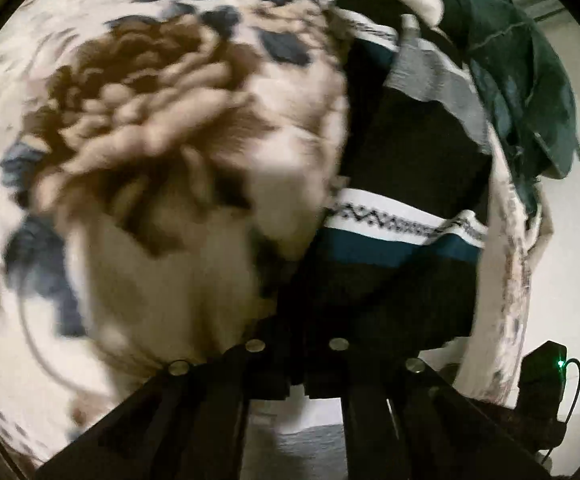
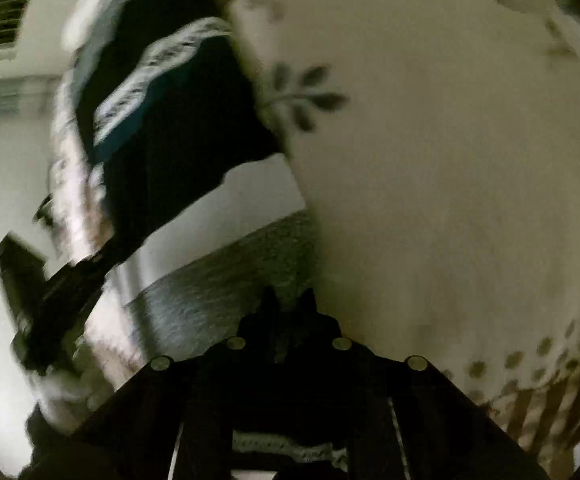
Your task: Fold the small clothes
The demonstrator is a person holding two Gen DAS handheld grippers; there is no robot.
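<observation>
Floral blanket [image 1: 138,128] — a striped dark garment [image 1: 402,152] lies on it.

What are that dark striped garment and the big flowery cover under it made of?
The dark striped garment looks knitted, probably wool or acrylic: its white band carries a woven-in zigzag pattern and the surface is matte. The flowery cover seems a plush fleece blanket, soft and fuzzy with printed brown blooms, though motion blur leaves this uncertain.

The floral blanket [image 1: 138,128] looks like plush, fuzzy matt cloth. The black sweater [image 1: 402,152] is knitted, with a white patterned band. A dark green garment [image 1: 522,80] looks like soft matt fabric. The left gripper [image 1: 298,364] is matt black with shiny metal screw heads.
</observation>
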